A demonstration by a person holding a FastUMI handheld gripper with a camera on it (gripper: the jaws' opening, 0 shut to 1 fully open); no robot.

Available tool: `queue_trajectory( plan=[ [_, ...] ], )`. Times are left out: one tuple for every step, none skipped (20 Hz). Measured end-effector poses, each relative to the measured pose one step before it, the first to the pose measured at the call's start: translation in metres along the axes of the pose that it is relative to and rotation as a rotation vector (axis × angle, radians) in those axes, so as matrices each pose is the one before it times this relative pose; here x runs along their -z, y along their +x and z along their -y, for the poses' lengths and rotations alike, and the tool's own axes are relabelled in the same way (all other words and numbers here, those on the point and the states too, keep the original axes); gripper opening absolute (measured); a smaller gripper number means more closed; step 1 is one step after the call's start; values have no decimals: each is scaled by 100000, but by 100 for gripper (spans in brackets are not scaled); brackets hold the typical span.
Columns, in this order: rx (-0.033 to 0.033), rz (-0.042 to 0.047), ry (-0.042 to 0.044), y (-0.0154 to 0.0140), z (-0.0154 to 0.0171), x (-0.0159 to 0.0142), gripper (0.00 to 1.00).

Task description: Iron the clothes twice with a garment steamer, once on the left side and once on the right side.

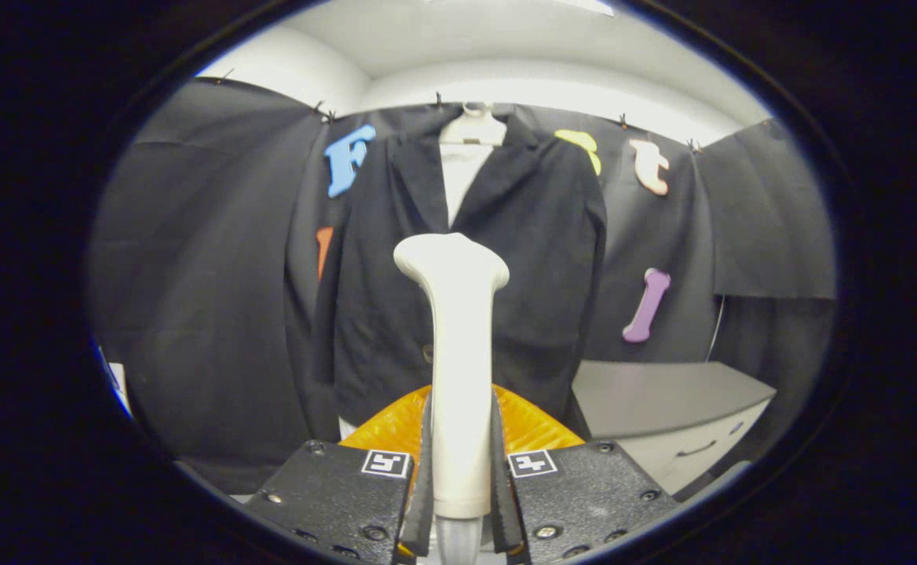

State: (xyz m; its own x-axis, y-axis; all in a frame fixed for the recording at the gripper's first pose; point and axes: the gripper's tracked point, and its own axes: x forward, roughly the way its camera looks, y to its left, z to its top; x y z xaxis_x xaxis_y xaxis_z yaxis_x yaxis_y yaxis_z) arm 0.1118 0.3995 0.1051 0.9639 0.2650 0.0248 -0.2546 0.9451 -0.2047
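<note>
A white garment steamer (458,369) stands upright between my fingers, its flared head raised ahead of me. My gripper (459,439) is shut on the steamer's handle, with both fingers (425,471) pressing its sides. Beyond the steamer a black jacket (466,267) hangs on a white hanger (472,129) against the booth wall, lapels open over a white shirt. The steamer head sits in front of the jacket's middle, apart from the cloth.
A grey-topped cabinet (663,400) with drawers stands to the right of the jacket, below its hem level. An orange ridged part (396,428) shows just behind the fingers. Black cloth covers the wall on both sides.
</note>
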Motion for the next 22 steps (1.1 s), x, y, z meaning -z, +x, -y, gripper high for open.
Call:
queue_trajectory(
  plan=[
    [-448, 5748, -1504, 837, -710, -2536, 32],
    [-777, 5036, -1042, 823, -841, -2116, 32],
    [-890, 3767, -496, 1119, -832, -1858, 32],
    [-480, 3149, -579, 1043, -683, -1513, 32],
    [30, 3322, -270, 1494, -686, -1838, 33],
    [578, 2925, -376, 1297, -449, -1339, 32],
    [1100, 3074, -1218, 1493, -409, -1217, 32],
    [1176, 2299, -1204, 1454, -381, -1015, 32],
    [832, 1631, -1380, 1293, -420, -935, 32],
    [703, 1158, -53, 1188, -451, -638, 32],
    [560, 979, 561, 1095, -426, -686, 33],
    [587, 732, -225, 855, -302, -396, 32],
    [610, 922, -448, 862, -193, -582, 32],
    [1074, 730, -1123, 1122, -126, -455, 32],
    [1240, 495, -1376, 894, -12, -224, 32],
    [963, -342, -1162, 711, -7, 107, 32],
    [576, -980, -540, 533, -48, 279, 33],
    [576, -1096, -417, 468, 38, 499, 33],
    [666, -1140, -822, 134, 28, 481, 32],
    [394, -519, -739, -176, -44, 428, 32],
    [24, 65, -904, -328, -66, 329, 32],
    [-322, 289, -996, -359, -113, 329, 32]
  ],
)
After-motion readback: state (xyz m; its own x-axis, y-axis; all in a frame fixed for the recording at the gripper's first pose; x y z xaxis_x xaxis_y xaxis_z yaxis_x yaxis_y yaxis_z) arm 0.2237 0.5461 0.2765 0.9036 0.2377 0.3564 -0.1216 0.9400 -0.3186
